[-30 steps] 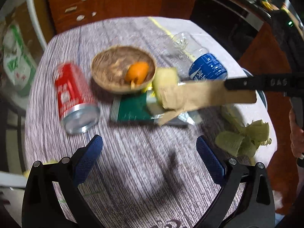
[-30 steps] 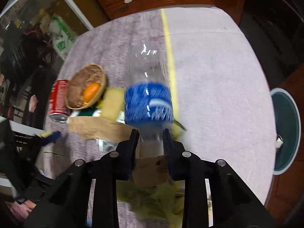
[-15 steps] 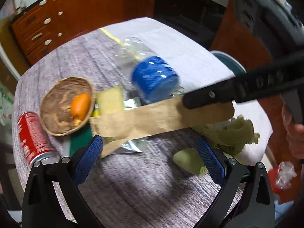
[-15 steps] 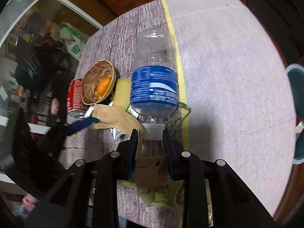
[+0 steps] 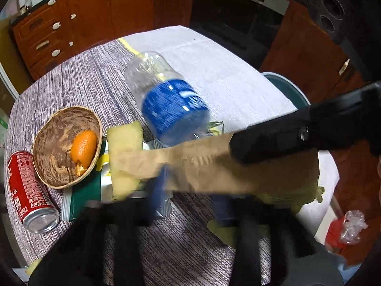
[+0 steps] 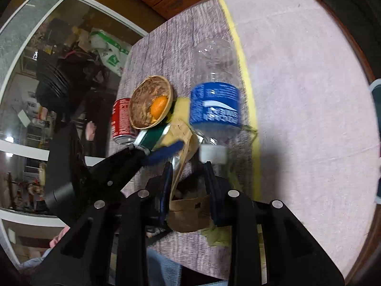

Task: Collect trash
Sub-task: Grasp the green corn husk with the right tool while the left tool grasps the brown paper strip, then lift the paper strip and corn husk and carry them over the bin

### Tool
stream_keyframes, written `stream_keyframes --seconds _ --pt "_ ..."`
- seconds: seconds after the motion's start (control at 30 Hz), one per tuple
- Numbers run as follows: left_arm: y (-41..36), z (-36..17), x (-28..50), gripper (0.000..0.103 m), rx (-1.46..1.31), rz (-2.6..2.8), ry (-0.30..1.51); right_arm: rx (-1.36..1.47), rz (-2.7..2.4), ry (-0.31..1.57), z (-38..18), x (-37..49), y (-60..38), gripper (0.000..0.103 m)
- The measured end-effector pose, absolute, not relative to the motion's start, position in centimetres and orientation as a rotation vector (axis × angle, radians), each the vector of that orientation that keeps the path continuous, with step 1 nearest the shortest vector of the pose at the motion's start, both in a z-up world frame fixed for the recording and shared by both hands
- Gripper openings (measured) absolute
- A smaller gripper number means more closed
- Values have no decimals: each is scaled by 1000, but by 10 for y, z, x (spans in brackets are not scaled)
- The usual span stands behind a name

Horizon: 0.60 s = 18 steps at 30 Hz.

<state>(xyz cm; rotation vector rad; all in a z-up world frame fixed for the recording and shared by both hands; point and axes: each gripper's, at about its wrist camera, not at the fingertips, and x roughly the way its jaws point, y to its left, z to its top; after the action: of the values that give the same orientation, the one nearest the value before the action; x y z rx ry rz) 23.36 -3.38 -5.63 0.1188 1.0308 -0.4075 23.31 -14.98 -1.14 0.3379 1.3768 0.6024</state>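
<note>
Bagging step: right gripper (image 6: pixel 188 174) pinches brown paper bag (image 6: pixel 188 212); left gripper (image 6: pixel 166 153), grip blurred, cannot tell. Plastic bottle (image 6: pixel 215 102) just ahead should go next.

I see a round tabletop (image 5: pixel 78 83) under a grey woodgrain cloth with a yellow stripe (image 6: pixel 247 81). Beyond it stand reddish wooden cabinets (image 5: pixel 83 21) with pale handles. A teal round rim (image 5: pixel 285 88) sits past the far edge. Through the right wrist view, a glass door (image 6: pixel 35 54) shows cluttered storage.
</note>
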Motion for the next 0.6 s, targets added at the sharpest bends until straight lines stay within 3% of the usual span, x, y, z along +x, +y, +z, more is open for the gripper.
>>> stream_keyframes --seconds 0.1,0.17,0.27,0.33,0.6 --pt "-28 -52 229 5 107 -417 1019 330 578 1365 -7 231 -155 28" --pt "-26 -48 226 2 109 -416 1007 328 579 1366 -7 231 -154 30" --pt "-22 -42 222 1 101 -411 989 321 576 1361 -5 229 -151 32" --pt "-19 -39 218 1 91 -411 986 331 563 1356 -4 228 -153 49" --pt "8 -28 206 1 19 -334 986 286 467 1342 -12 206 -180 52"
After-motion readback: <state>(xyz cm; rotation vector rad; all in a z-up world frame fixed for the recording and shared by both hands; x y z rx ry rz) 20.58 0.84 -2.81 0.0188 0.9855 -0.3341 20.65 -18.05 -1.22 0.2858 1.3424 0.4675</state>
